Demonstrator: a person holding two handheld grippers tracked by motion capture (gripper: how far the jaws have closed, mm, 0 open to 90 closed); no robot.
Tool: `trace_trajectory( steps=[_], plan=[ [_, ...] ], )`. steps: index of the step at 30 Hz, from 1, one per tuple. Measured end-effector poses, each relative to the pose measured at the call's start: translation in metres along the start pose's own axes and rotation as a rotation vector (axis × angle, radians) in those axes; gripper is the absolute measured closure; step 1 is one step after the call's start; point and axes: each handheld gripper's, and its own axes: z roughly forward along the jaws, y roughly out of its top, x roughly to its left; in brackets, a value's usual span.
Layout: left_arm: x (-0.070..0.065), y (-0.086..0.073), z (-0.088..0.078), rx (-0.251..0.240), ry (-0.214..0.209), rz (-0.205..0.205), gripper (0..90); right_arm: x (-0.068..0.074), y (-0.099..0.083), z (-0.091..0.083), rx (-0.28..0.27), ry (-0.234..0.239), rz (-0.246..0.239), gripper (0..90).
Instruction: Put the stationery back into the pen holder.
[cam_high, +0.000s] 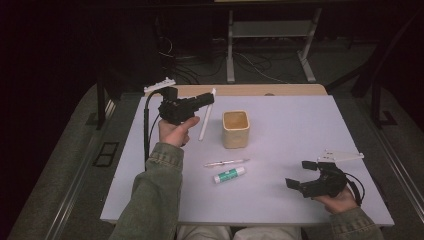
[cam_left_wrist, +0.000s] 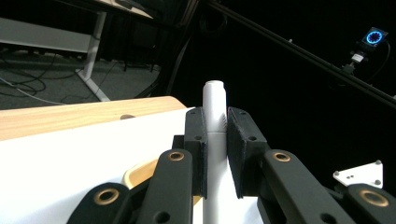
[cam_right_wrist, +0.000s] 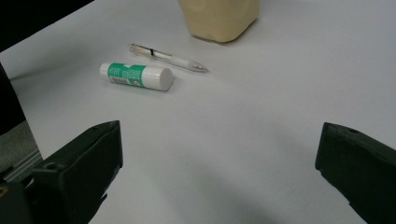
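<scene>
My left gripper is raised over the back left of the white tabletop, shut on a long white marker-like stick that hangs slanted beside the cream cup. In the left gripper view the pads clamp the stick on both sides, and the cup's rim shows below. My right gripper rests low at the front right, open, with nothing between its jaws. A clear pen and a green-and-white glue stick lie in front of the cup. In the right gripper view the gripper faces the glue stick, the pen and the cup.
A wooden strip runs along the table's far edge. Beyond it are desk legs and cables on a dark floor. A blue ring light glows in the dark at the left gripper view's upper right.
</scene>
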Motion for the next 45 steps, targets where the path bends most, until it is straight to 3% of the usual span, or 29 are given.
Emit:
trace_trajectory(
  steps=[21, 31, 41, 45],
  plan=[
    [-0.008, 0.019, 0.049, -0.025, -0.057, 0.029, 77.5, -0.001, -0.001, -0.001, -0.004, 0.012, 0.002, 0.4],
    [-0.003, 0.015, 0.067, -0.05, -0.069, 0.033, 77.4, -0.001, -0.002, -0.002, -0.009, 0.015, 0.009, 0.4],
    [0.003, 0.007, 0.078, -0.11, -0.078, 0.07, 77.4, 0.0, -0.002, -0.002, -0.009, 0.015, 0.005, 0.4],
    [0.009, 0.0, 0.083, -0.134, -0.077, 0.066, 77.4, 0.0, -0.002, -0.003, -0.007, 0.019, 0.01, 0.4]
  ],
)
